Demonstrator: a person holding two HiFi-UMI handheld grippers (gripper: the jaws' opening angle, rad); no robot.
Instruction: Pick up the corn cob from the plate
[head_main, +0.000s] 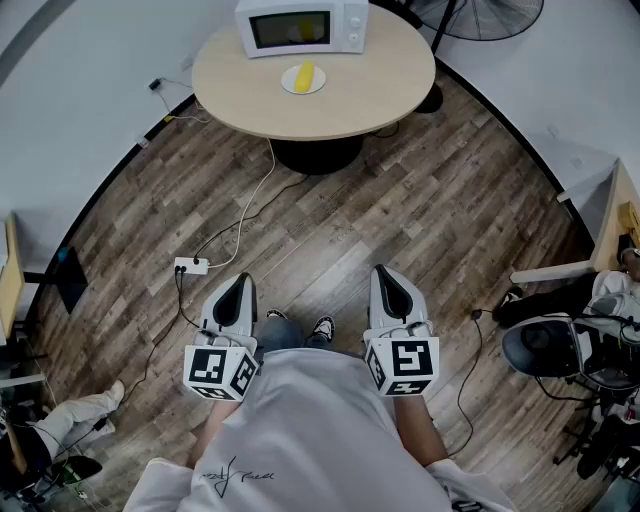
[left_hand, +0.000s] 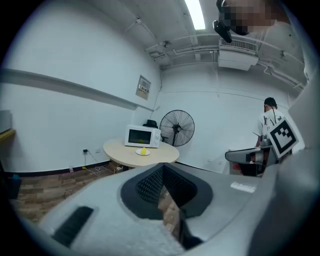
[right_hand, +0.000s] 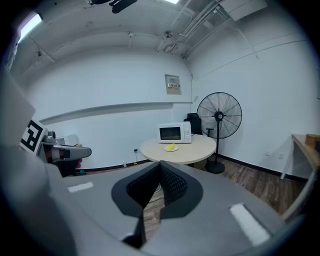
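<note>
Corn cob (head_main: 304, 75): short, yellow, rounded, lying on a small white round plate (head_main: 289, 86). The plate sits on the far round bench (head_main: 380, 90), which has a pale, smooth top, just in front of a white microwave (head_main: 302, 27).

Left tongs (head_main: 242, 284) and right tongs (head_main: 384, 272): both closed and empty, held near the person over the wood-plank floor (head_main: 330, 240), well apart from the cob.

Step judged: approach not yet made. The next move calls for closing in on the bench, opening one pair of tongs and straddling the cob's curved, likely knobbly body.

Closed claw (left_hand: 161, 168), corn cob (left_hand: 144, 150) on distant table (left_hand: 161, 154)
</note>
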